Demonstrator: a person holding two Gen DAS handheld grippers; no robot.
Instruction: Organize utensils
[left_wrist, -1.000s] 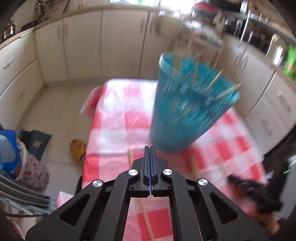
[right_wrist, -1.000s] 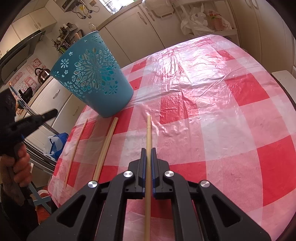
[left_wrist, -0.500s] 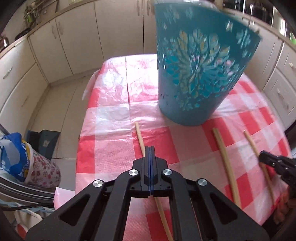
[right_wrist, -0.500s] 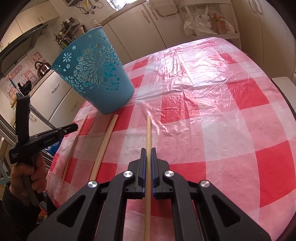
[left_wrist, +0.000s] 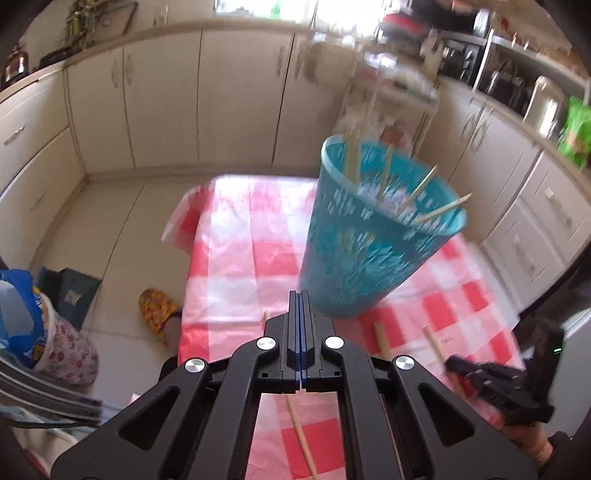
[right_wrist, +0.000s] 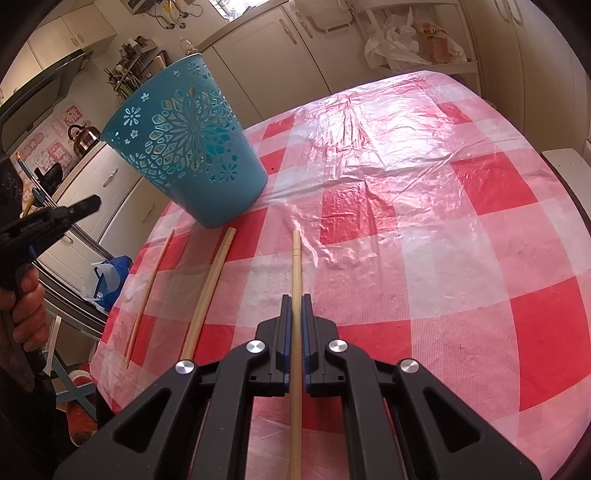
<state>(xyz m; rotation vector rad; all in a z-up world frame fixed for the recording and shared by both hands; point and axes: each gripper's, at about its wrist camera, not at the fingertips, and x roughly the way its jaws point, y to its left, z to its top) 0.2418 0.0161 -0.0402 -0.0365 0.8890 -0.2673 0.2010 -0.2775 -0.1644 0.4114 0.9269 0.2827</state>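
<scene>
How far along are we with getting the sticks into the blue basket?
Partly done. Several sticks already stand in the blue basket. In hand: the right gripper is shut on one wooden stick. Left: two more lie on the checked tablecloth, a thick stick and a thin stick. The left gripper is shut and empty.

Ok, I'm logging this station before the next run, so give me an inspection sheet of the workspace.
Surface: table under a red-and-white checked cloth with clear plastic over it.
Job's things: blue basket standing on the cloth, sticks inside; two wooden sticks lying loose beside it.
Clutter: nothing seen on the table.
Grippers: right gripper shut on a third stick; left gripper shut, holding nothing.
Cables: nothing seen.
Surroundings: cream kitchen cabinets, bags on the floor.
</scene>
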